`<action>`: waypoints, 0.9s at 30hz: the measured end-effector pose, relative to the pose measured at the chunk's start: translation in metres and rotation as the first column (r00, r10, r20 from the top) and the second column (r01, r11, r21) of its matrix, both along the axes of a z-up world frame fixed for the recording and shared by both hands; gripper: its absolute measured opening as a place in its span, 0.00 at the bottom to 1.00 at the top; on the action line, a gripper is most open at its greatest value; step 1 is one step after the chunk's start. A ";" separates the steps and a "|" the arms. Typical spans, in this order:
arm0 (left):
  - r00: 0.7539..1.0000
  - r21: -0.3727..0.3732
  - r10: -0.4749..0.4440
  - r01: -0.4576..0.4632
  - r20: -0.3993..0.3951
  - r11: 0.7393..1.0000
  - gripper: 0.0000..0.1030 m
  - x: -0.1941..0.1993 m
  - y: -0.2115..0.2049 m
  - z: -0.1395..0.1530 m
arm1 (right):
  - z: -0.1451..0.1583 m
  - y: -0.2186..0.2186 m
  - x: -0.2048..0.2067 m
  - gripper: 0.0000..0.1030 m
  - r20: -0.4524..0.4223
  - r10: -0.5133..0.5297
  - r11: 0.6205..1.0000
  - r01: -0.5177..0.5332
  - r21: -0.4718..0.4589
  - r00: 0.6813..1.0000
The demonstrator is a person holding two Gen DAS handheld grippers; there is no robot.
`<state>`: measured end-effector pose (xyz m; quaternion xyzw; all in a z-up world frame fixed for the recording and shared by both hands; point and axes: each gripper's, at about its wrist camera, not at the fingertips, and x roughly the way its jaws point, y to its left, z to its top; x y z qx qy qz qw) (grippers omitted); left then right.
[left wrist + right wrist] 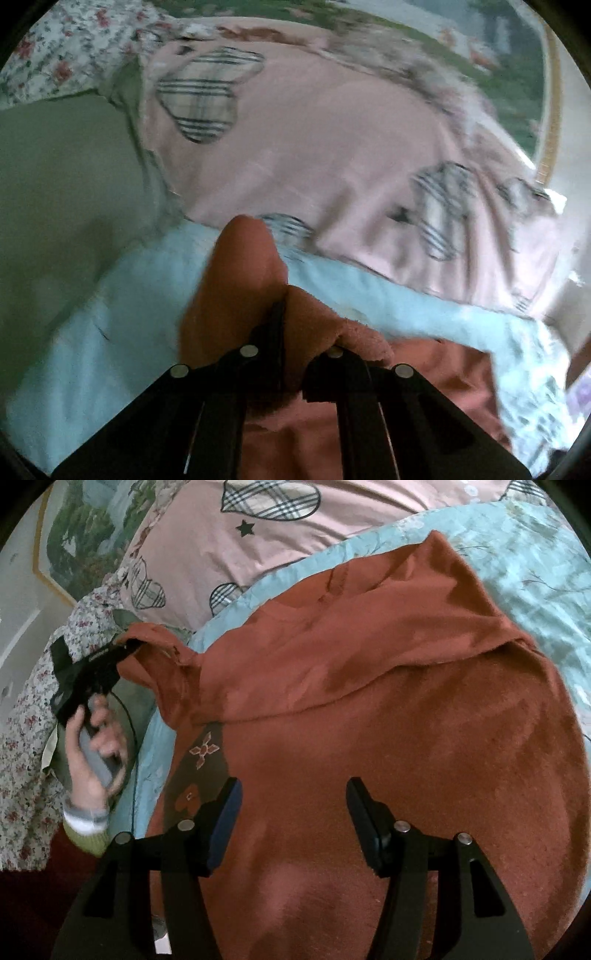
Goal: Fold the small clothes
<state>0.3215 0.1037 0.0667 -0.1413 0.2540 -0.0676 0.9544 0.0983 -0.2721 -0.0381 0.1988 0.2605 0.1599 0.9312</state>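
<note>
While my left gripper (127,648) is clenched on the sleeve end of the rust-red fleecy knit top (369,701), the rest of it lies spread on the pale blue flowered quilt (535,572), right under and ahead of my right gripper (293,794), whose jaws stand released and empty. I judge the top soft, light and limp, apt to sag; cuffs, hem corners and shoulder seams look best to pinch.
</note>
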 end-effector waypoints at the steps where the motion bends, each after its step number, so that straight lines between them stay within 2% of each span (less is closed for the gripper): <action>1: 1.000 -0.010 -0.025 0.025 0.008 1.000 0.05 -0.015 -0.016 -0.002 | 0.001 -0.002 -0.001 0.58 0.001 -0.007 1.000 0.007 0.010 1.000; 4: 0.995 -0.043 -0.099 0.099 0.006 0.994 0.05 -0.035 -0.057 -0.018 | 0.005 -0.007 -0.002 0.58 0.017 -0.020 1.000 0.020 0.018 1.000; 8: 0.982 -0.107 -0.181 0.174 -0.053 0.979 0.05 -0.043 -0.096 -0.052 | 0.012 -0.008 0.008 0.58 0.032 -0.006 0.998 0.004 0.070 0.999; 10: 0.975 -0.091 -0.203 0.195 -0.094 0.977 0.05 -0.036 -0.109 -0.073 | 0.016 -0.004 0.016 0.58 0.038 -0.011 0.997 0.008 0.074 0.999; 13: 0.958 -0.047 -0.215 0.209 -0.190 0.977 0.06 -0.036 -0.124 -0.106 | 0.023 0.009 0.028 0.58 0.052 -0.015 1.000 0.013 0.029 0.999; 15: 0.949 -0.036 -0.217 0.214 -0.228 0.976 0.13 -0.038 -0.124 -0.119 | 0.026 0.018 0.042 0.58 0.047 0.015 0.999 -0.017 0.042 0.999; 16: 0.944 -0.042 -0.226 0.223 -0.239 0.974 0.19 -0.041 -0.120 -0.123 | 0.027 0.021 0.047 0.58 0.047 0.030 0.998 -0.032 0.055 0.998; 17: 0.944 -0.038 -0.227 0.224 -0.241 0.974 0.31 -0.046 -0.118 -0.124 | 0.029 0.025 0.054 0.58 0.045 0.049 0.996 -0.052 0.073 0.998; 18: 0.945 -0.028 -0.224 0.224 -0.240 0.974 0.39 -0.050 -0.115 -0.123 | 0.029 0.028 0.062 0.58 0.042 0.072 0.991 -0.076 0.109 0.997; 19: 0.952 -0.007 -0.211 0.215 -0.224 0.977 0.53 -0.061 -0.110 -0.120 | 0.030 0.031 0.067 0.58 0.038 0.082 0.987 -0.087 0.132 0.996; 20: 0.959 0.012 -0.194 0.201 -0.205 0.980 0.62 -0.071 -0.105 -0.117 | 0.035 0.040 0.073 0.58 0.038 0.053 0.995 -0.056 0.078 0.998; 23: 0.974 0.071 -0.137 0.152 -0.182 0.986 0.63 -0.092 -0.083 -0.111 | 0.049 0.066 0.086 0.58 0.083 0.015 0.990 -0.003 -0.143 0.996; 27: 0.983 0.175 0.007 0.025 -0.183 0.984 0.66 -0.104 -0.047 -0.111 | 0.048 0.092 0.126 0.58 0.036 0.030 0.946 -0.016 -0.324 0.999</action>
